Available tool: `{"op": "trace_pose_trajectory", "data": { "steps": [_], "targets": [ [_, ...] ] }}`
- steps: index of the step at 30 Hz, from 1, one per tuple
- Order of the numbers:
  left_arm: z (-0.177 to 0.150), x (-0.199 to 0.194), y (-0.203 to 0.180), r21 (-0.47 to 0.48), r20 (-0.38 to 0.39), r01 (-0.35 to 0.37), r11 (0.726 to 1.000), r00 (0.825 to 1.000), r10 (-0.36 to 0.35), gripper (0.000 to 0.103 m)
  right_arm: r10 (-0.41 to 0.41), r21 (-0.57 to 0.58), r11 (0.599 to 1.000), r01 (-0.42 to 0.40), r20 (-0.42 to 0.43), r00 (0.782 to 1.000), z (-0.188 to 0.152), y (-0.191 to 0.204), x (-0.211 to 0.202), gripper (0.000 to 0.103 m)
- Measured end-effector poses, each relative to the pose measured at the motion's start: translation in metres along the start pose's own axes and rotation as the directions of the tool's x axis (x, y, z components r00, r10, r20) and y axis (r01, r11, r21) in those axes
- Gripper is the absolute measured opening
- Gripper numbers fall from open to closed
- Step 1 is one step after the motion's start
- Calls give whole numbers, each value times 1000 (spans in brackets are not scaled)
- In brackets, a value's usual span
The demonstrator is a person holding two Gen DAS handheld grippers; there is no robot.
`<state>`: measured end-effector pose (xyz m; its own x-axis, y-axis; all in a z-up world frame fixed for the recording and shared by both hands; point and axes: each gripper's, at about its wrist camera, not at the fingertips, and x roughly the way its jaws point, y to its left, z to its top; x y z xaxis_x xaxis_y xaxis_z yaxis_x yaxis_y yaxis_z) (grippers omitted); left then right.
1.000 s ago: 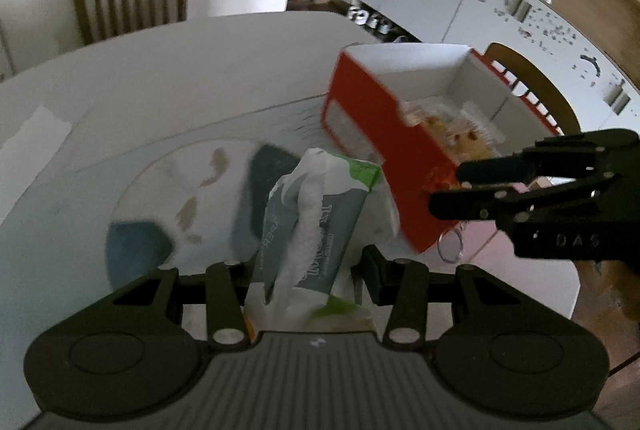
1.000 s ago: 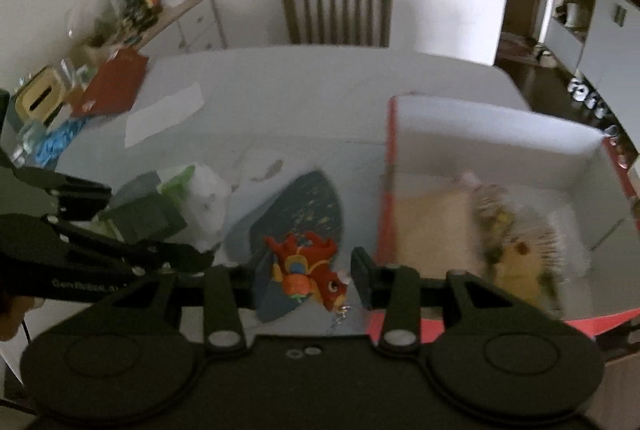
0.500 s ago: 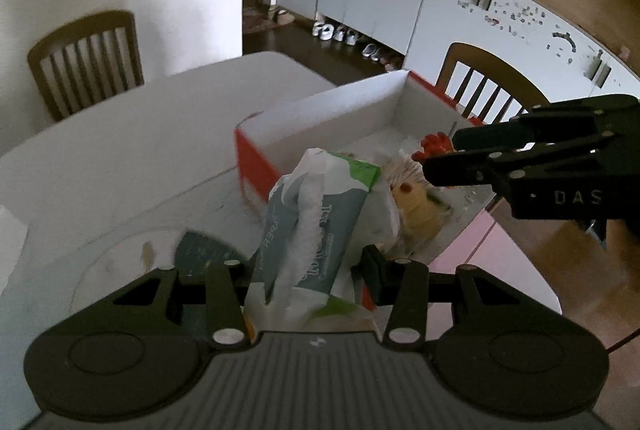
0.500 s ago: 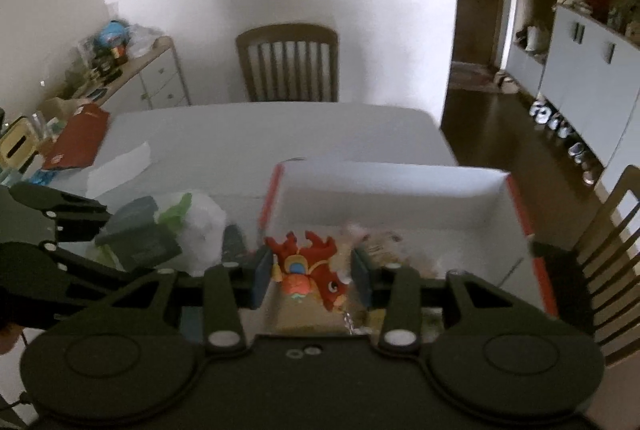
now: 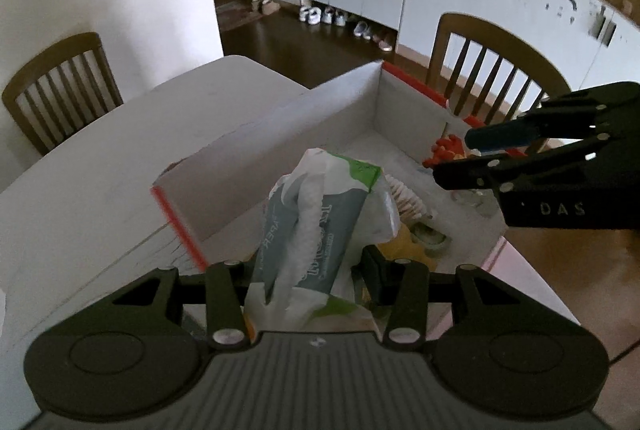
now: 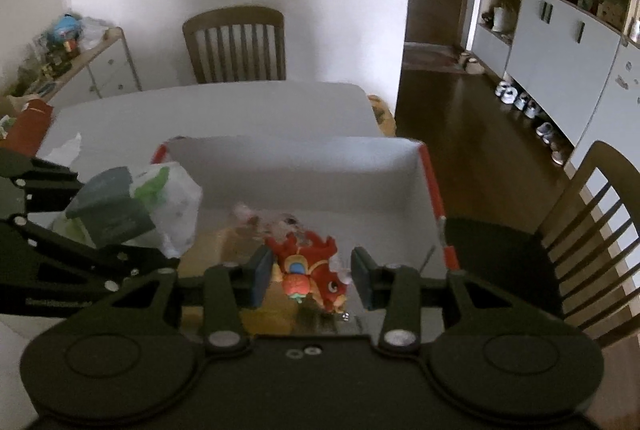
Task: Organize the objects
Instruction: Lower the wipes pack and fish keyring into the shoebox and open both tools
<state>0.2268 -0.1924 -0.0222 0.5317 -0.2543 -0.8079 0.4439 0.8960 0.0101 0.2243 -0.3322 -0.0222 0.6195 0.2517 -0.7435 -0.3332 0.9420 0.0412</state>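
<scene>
While the left gripper (image 5: 306, 266) pinches a crumpled tissue pack (image 5: 316, 226) between part-closed fingers, the pack hangs over the near end of the red-edged white box (image 5: 280, 146) – at about 12 o'clock from the jaws. The right gripper (image 6: 308, 272), also part-closed, grips a red fish toy (image 6: 310, 272) above the box floor – toward 3 o'clock of the pack.

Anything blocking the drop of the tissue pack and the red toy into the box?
Nothing visible. The box is open-topped; the tissue pack and red toy hang over its interior, with earlier items lying low on its floor.
</scene>
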Motion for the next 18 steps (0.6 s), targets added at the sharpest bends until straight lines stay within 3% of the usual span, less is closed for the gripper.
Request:
{"op": "trace_pose_trajectory", "data": {
  "steps": [18],
  "targets": [
    [34,94,-23,56,-166,-29,998,985,38,45,26,-52,998,-32,-114,993,-30,-12,47,42]
  ]
}}
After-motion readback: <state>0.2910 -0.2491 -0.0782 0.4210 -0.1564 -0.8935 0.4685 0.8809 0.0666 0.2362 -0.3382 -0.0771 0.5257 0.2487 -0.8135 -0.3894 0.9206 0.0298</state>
